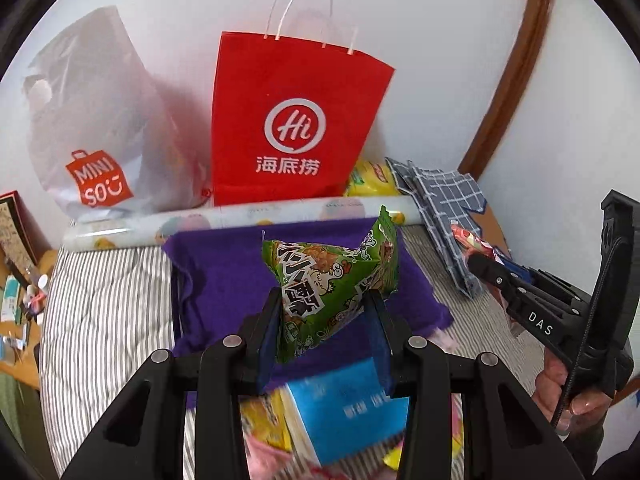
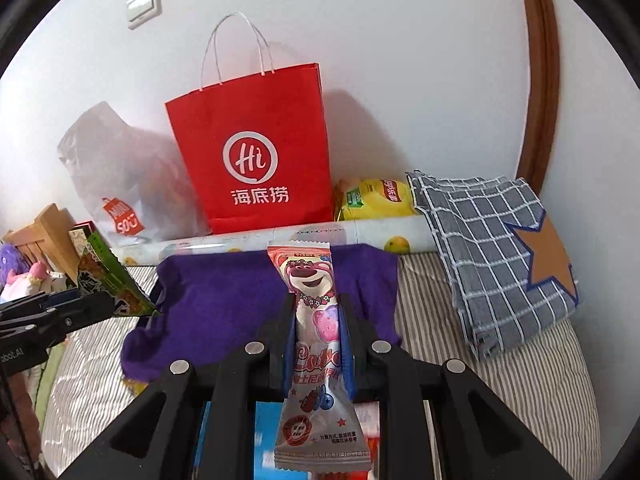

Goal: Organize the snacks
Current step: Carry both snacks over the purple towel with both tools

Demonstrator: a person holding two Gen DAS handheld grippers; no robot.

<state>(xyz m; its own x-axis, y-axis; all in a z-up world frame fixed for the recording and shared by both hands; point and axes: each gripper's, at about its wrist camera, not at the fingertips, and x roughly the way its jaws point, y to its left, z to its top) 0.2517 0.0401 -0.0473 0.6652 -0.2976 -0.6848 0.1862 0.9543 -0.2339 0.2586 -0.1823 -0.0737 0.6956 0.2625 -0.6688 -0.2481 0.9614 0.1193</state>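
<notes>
The blue packet (image 1: pixel 344 408) and the yellow and pink wrappers (image 1: pixel 268 420) under the left gripper (image 1: pixel 326 320) are blurred, their print unreadable. The red bag (image 2: pixel 256 160) hides part of the yellow chip bag (image 2: pixel 376 198). What the frosted plastic bag (image 1: pixel 100 128) holds cannot be told. The pink snack packet (image 2: pixel 316 340) is cut off by the bottom edge in the right wrist view.

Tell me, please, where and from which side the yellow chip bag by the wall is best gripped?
Probably by its puffed front edge, coming from above and in front. The yellow chip bag lies low behind the paper roll, wedged between the red paper bag and the checked cloth, so both sides are blocked. Both grippers are full now.
</notes>
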